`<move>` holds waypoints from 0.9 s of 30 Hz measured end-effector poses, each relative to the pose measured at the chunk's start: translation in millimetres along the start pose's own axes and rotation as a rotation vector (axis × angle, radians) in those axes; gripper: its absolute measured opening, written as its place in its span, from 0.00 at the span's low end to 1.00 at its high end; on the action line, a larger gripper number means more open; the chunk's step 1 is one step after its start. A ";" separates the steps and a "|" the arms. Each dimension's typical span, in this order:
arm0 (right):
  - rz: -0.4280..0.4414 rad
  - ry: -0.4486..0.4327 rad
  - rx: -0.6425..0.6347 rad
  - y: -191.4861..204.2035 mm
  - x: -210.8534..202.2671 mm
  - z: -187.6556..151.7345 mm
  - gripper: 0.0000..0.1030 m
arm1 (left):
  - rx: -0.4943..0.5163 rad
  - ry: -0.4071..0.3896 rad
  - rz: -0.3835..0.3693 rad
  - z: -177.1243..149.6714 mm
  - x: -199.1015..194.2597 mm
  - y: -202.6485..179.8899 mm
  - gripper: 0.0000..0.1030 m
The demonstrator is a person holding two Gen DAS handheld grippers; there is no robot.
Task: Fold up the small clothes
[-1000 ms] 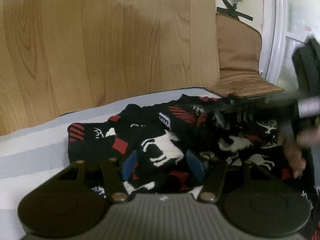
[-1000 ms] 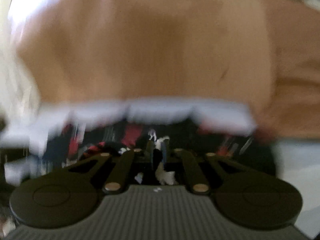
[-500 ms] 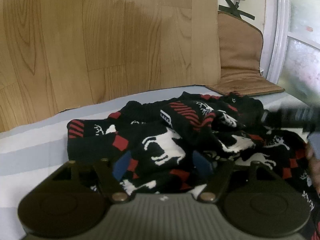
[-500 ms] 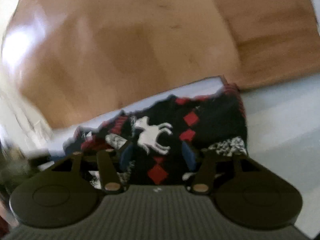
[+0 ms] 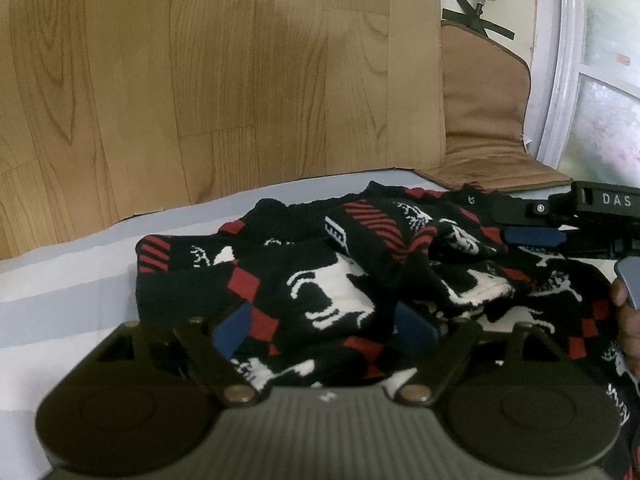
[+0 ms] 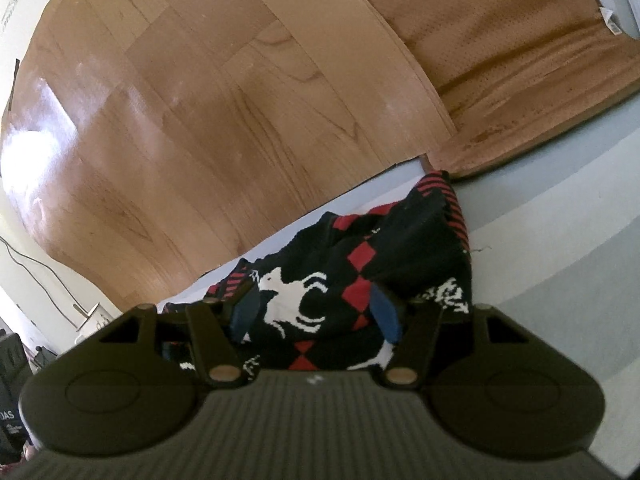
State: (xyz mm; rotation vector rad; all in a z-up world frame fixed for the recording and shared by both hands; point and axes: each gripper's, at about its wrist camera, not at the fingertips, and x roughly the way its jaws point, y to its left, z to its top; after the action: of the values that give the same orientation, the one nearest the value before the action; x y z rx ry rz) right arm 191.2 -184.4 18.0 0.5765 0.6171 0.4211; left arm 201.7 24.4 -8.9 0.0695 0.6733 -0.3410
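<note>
Sweater point(image 5: 320, 280) crumpled near wood panel point(image 5: 200, 80) | both hand-held grippers unclenched: left point(image 5: 324, 324) widening, right point(image 6: 316, 312) probably clear | striped sheet point(image 6: 560, 280) beside.

My left gripper point(image 5: 324, 326) sits at the near edge of the sweater point(image 5: 320, 280), which lies bunched on the bed sheet point(image 5: 60, 292). My right gripper point(image 5: 532, 236) reaches in over its right side. Behind it stands the wood panel point(image 5: 220, 80), with a cushion point(image 5: 480, 100) to its right.
</note>
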 end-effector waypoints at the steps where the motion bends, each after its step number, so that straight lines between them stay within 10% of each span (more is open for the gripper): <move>1: 0.001 0.000 0.002 -0.3 -0.1 0.1 0.62 | 0.000 0.000 0.000 0.0 0.0 0.1 0.80; 27: 0.003 -0.004 0.004 -0.4 -0.7 0.4 0.62 | 0.000 0.001 0.002 0.2 0.4 -0.8 0.83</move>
State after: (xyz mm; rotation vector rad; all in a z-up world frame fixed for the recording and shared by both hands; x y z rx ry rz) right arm 191.1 -185.2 18.3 0.5822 0.6138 0.4210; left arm 201.9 23.5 -9.0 0.0705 0.6740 -0.3395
